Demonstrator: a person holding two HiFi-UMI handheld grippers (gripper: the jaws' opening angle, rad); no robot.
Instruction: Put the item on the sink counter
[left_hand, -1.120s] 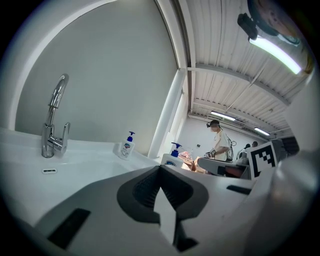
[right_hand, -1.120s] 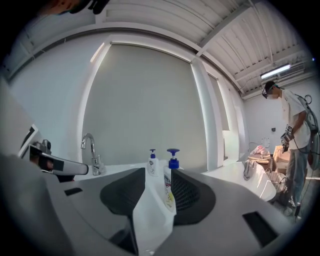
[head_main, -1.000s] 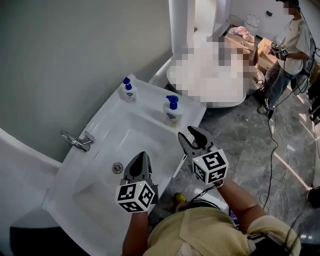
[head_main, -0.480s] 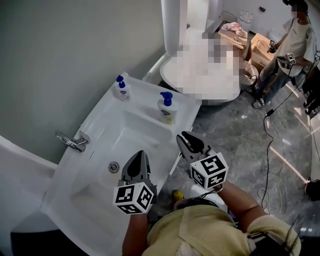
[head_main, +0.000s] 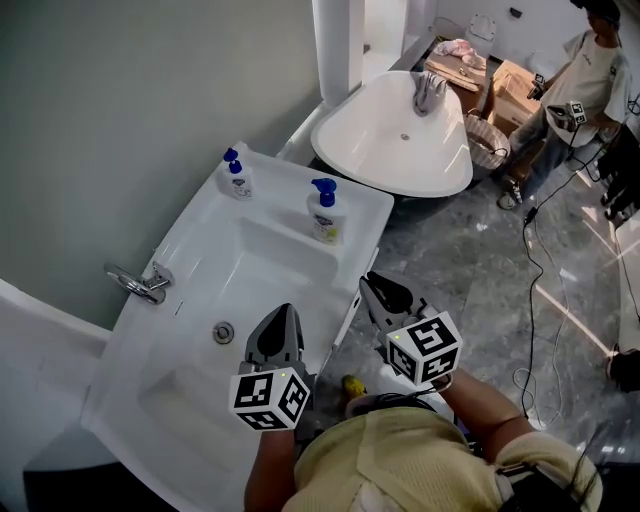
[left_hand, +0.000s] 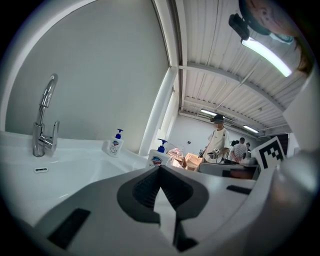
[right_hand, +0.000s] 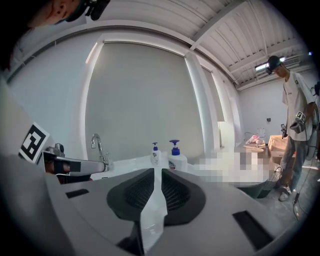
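The left gripper (left_hand: 159, 172) fills 6 o'clock, its jaws closed together on nothing. On the white surface (left_hand: 75, 162) a chrome faucet (left_hand: 44, 122) stands at 9 o'clock, the far soap bottle (left_hand: 114, 145) toward 10, the near soap bottle (left_hand: 158, 156) mid-frame. A person (left_hand: 218, 142) stands toward 3 o'clock.

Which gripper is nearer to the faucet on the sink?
Left. The left gripper hangs over the sink's front part, across from the faucet. The right gripper, whose empty jaws have just been closing, is off the sink's edge, over the floor.
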